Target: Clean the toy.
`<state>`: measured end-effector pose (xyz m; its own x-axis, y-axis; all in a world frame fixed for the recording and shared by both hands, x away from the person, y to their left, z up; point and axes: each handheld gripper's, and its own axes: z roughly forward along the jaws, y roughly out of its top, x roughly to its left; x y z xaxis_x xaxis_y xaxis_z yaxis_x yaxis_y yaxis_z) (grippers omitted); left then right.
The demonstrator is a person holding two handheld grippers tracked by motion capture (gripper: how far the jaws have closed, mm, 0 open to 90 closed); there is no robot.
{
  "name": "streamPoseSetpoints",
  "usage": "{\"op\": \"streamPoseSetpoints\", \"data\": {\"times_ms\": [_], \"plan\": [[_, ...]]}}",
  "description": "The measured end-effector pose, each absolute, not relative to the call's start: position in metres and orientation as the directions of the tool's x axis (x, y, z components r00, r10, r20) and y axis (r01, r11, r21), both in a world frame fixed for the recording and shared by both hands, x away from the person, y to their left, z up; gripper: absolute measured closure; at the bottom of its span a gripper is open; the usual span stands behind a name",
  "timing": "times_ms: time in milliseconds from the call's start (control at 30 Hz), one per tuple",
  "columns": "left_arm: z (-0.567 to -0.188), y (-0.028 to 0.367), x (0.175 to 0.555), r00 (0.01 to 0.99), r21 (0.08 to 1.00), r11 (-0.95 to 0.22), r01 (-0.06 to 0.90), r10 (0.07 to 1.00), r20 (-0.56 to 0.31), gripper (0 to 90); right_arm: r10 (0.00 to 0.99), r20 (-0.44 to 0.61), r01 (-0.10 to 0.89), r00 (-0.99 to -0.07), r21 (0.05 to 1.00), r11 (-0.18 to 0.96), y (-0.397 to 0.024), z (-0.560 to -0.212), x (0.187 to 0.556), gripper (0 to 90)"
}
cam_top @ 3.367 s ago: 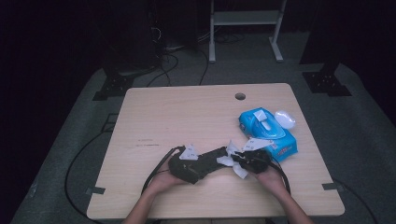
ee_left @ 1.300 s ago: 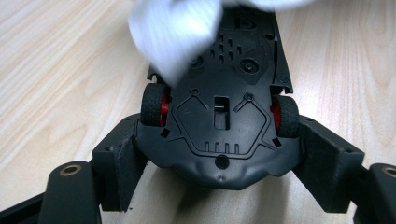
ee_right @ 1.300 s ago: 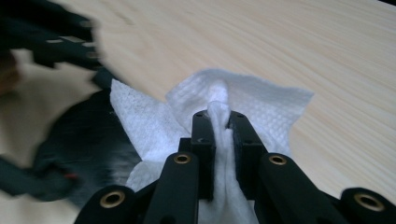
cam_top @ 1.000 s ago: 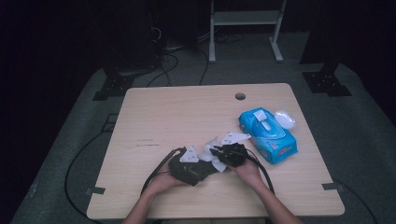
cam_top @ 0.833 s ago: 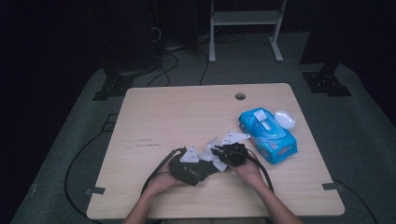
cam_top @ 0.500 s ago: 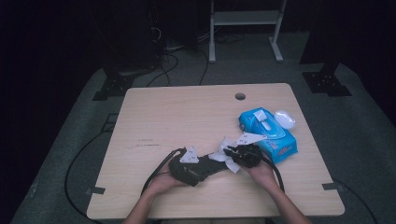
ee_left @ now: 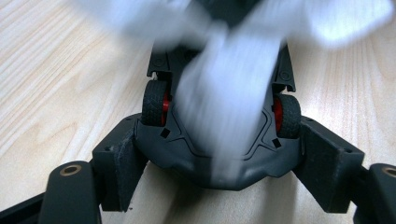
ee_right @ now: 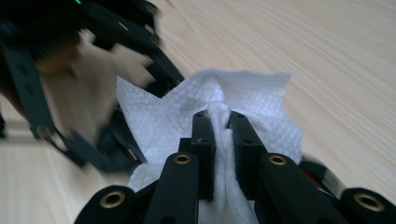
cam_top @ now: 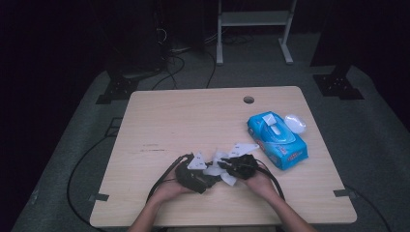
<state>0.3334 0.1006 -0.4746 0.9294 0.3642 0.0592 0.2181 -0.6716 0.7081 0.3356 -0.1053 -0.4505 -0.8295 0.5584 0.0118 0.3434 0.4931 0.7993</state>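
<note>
A dark grey toy car (ee_left: 219, 161) with red wheel hubs sits nose-first between the jaws of my left gripper (ee_left: 224, 163), which is shut on its sides just above the table. A white wipe (ee_left: 224, 107) lies blurred over the car's top. My right gripper (ee_right: 218, 119) is shut on a bunched fold of that wipe (ee_right: 252, 107) and holds it against the car. In the high view both grippers meet near the table's front edge, left gripper (cam_top: 193, 176) and right gripper (cam_top: 239, 166), with the wipe (cam_top: 215, 169) between them.
A blue pack of wipes (cam_top: 278, 140) lies to the right of my right hand, with a white round lid (cam_top: 295, 123) beside it. The wooden table (cam_top: 193, 121) has a cable hole (cam_top: 248, 100) near its far edge. Cables trail off the front left.
My right gripper pulled the wipe a little to the right, away from the car, then came back left onto it. My left gripper and the car stayed put.
</note>
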Motion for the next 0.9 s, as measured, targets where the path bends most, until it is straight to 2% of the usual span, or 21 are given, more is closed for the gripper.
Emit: {"op": "streamPoseSetpoints", "data": {"times_ms": [100, 300, 600, 700, 900], "plan": [[-0.475, 0.101, 0.333, 0.930, 0.710, -0.670, 0.218, 0.364, 0.058, 23.7, 0.550, 0.020, 0.339, -0.835, 0.807, 0.484, -0.090, -0.451, 0.341, 81.4], [-0.475, 0.101, 0.334, 0.930, 0.711, -0.668, 0.218, 0.364, 0.057, 23.7, 0.620, 0.032, 0.384, -0.784, 0.810, 0.443, -0.106, -0.451, 0.348, 81.5], [-0.475, 0.101, 0.333, 0.930, 0.710, -0.670, 0.218, 0.364, 0.058, 23.8, 0.453, 0.027, 0.293, -0.891, 0.798, 0.527, -0.073, -0.454, 0.324, 81.2], [-0.475, 0.101, 0.334, 0.930, 0.713, -0.667, 0.218, 0.364, 0.056, 23.8, 0.502, -0.023, 0.293, -0.865, 0.789, 0.540, -0.089, -0.451, 0.327, 81.2], [-0.475, 0.102, 0.335, 0.930, 0.712, -0.667, 0.218, 0.364, 0.057, 23.7, 0.597, -0.039, 0.344, -0.802, 0.786, 0.513, -0.139, -0.450, 0.330, 81.4]]}}
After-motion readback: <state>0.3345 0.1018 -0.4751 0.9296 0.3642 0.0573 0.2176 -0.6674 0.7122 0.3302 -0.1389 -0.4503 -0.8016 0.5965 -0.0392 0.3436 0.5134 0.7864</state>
